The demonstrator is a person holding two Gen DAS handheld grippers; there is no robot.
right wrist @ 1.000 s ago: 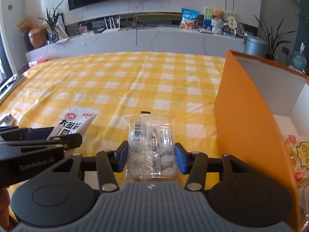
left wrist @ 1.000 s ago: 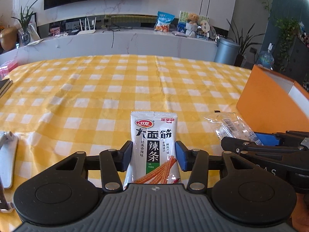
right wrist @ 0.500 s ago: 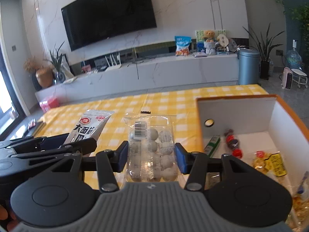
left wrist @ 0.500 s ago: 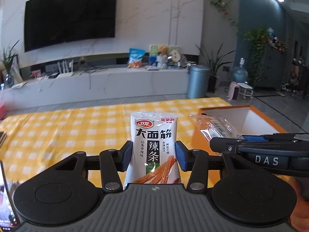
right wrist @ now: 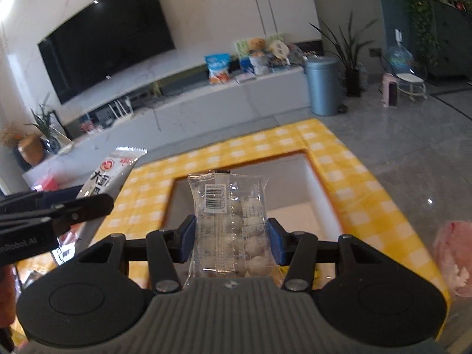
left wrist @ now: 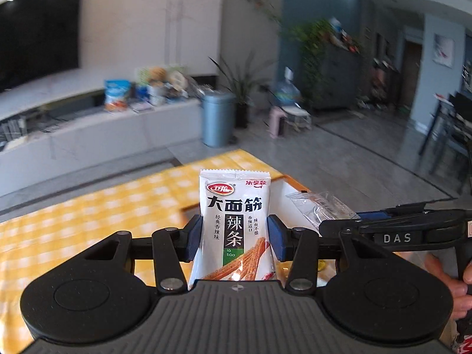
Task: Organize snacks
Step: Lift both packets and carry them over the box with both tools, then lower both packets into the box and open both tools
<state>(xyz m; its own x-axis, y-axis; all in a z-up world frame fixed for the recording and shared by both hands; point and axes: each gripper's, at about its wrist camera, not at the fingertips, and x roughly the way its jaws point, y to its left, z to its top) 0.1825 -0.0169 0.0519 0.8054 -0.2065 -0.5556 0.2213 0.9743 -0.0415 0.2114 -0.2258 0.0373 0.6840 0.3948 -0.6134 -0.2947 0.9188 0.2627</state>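
My left gripper is shut on a white spicy-strip snack packet, held upright above the yellow checked table. My right gripper is shut on a clear packet of speckled eggs, which hangs over the open orange box with white inner walls. In the left wrist view the right gripper sits at the right with the clear packet. In the right wrist view the left gripper and its white packet are at the left. Most of the box floor is hidden behind the gripper.
The table's far edge and right edge drop to a grey tiled floor. A white TV cabinet and a blue-grey bin stand beyond. A person's hand grips the right tool. Something pink lies at the right.
Both grippers have lifted their packets off the table and swung right, toward and over the orange box. The views now tilt and show the floor past the table's corner.
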